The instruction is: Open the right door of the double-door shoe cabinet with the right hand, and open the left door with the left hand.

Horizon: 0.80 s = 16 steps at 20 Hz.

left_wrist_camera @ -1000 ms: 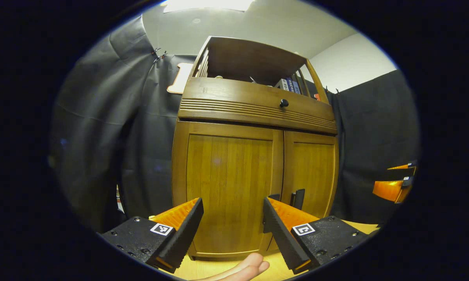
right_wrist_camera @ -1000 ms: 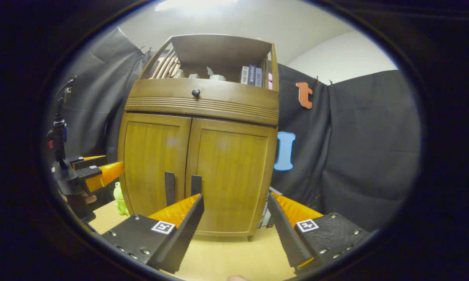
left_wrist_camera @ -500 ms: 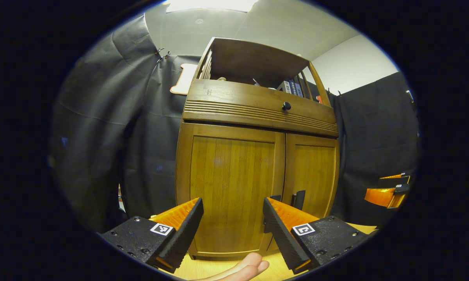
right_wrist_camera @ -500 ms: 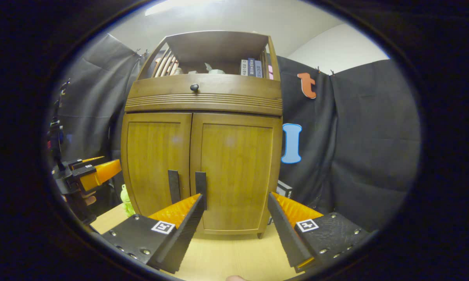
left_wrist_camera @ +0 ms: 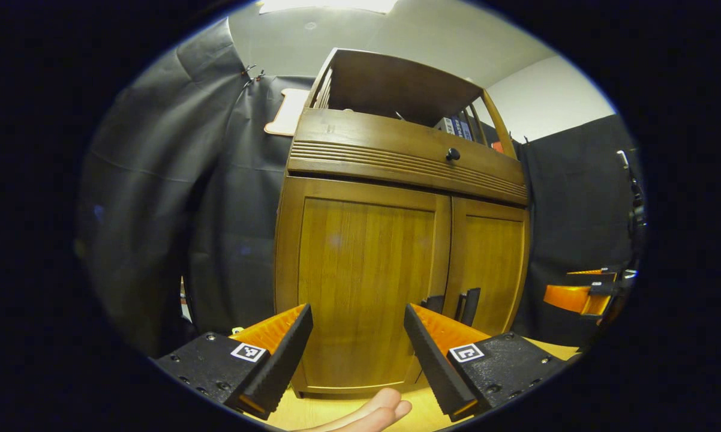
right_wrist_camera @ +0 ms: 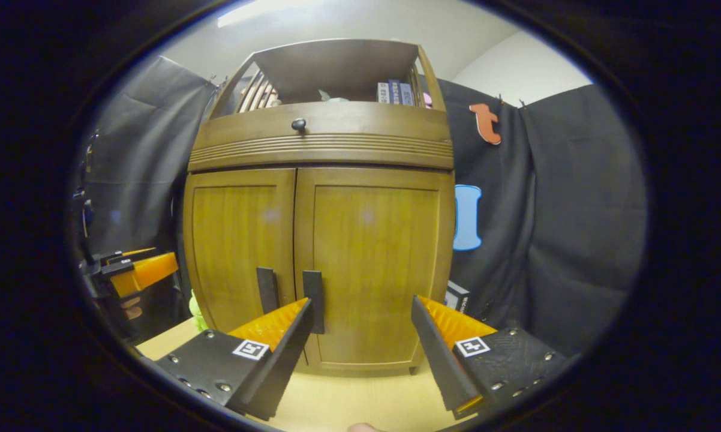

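Shoe cabinet (right_wrist_camera: 318, 240) of warm brown wood, upright on the pale wooden counter (right_wrist_camera: 360, 402) toward its back edge, hard against the black cloth wall. Two doors: left door (right_wrist_camera: 240, 240) and right door (right_wrist_camera: 372, 252), both closed and flush, meeting at a centre seam. Two dark vertical handles low on that seam, left handle (right_wrist_camera: 268, 289) and right handle (right_wrist_camera: 314, 300), just beside each other. Above the doors, one ribbed drawer front (right_wrist_camera: 321, 141) with one small round black knob (right_wrist_camera: 299, 124). Above that, one open shelf with slatted sides, holding a few books (right_wrist_camera: 394, 92) at its right end; other small pale items there too blurred to name.

Right hand-held gripper (right_wrist_camera: 360, 336) spread wide in front of the right door, touching nothing, its left finger overlapping the foot of the right handle in the right gripper view; actual contact not discernible. Left hand-held gripper (left_wrist_camera: 357, 342) likewise spread wide before the left door (left_wrist_camera: 360, 282), empty, apart from the wood; bottom of the left handle (left_wrist_camera: 433, 303) hidden behind its right finger. One fingertip of a hand (left_wrist_camera: 372, 414) cut off at the lower edge of the left gripper view.

Small green toy (right_wrist_camera: 196, 306) near the cabinet's left lower corner, mostly hidden. One small dark box (right_wrist_camera: 456, 295) at the right lower corner, partly cut off.
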{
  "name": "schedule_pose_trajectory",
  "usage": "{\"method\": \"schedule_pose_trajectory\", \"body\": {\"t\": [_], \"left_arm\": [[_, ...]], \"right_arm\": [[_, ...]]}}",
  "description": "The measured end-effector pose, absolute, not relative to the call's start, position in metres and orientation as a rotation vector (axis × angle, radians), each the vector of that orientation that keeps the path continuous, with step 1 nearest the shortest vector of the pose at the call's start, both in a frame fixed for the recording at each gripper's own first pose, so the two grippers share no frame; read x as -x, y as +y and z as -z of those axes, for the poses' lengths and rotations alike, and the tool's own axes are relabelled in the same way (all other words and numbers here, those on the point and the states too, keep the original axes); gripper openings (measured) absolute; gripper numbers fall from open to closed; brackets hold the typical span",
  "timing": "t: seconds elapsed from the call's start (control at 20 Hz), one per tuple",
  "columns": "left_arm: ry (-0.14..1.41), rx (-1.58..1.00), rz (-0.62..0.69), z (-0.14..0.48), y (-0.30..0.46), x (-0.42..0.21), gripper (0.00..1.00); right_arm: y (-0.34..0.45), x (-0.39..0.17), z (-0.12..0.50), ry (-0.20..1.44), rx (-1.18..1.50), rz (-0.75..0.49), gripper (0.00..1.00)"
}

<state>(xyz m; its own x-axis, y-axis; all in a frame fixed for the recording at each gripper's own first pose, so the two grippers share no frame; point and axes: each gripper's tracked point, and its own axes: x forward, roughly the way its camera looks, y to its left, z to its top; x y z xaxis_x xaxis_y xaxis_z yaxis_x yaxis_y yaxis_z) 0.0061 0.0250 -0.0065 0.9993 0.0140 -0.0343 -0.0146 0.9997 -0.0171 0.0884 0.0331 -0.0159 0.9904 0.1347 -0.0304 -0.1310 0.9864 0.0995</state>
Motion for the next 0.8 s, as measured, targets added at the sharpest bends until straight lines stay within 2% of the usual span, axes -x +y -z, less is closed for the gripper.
{"method": "schedule_pose_trajectory", "body": {"t": [0.15, 0.2, 0.25, 0.3, 0.45, 0.5, 0.55, 0.8], "left_arm": [[0.026, 0.012, -0.037, 0.006, 0.036, -0.008, 0.92], [0.027, 0.016, -0.038, 0.006, 0.035, -0.01, 0.95], [0.036, 0.021, -0.038, 0.009, 0.034, -0.012, 0.95], [0.041, 0.022, -0.036, 0.01, 0.033, -0.013, 0.92], [0.053, 0.022, -0.033, 0.013, 0.033, -0.015, 0.92], [0.056, 0.031, -0.038, 0.013, 0.035, -0.017, 0.95], [0.06, 0.042, -0.04, 0.015, 0.037, -0.016, 0.92], [0.072, 0.049, -0.051, 0.019, 0.04, -0.02, 0.92]], "right_arm": [[0.06, -0.123, 0.015, 0.03, -0.116, -0.176, 0.96], [0.074, -0.134, 0.017, 0.04, -0.135, -0.204, 0.99], [0.082, -0.146, 0.018, 0.051, -0.154, -0.209, 0.97], [0.086, -0.155, 0.026, 0.068, -0.158, -0.202, 0.96], [0.105, -0.177, 0.045, 0.129, -0.149, -0.225, 0.97], [0.108, -0.183, 0.053, 0.142, -0.142, -0.226, 0.96], [0.11, -0.188, 0.056, 0.149, -0.14, -0.224, 0.96], [0.125, -0.215, 0.068, 0.123, -0.126, -0.247, 0.97]]}}
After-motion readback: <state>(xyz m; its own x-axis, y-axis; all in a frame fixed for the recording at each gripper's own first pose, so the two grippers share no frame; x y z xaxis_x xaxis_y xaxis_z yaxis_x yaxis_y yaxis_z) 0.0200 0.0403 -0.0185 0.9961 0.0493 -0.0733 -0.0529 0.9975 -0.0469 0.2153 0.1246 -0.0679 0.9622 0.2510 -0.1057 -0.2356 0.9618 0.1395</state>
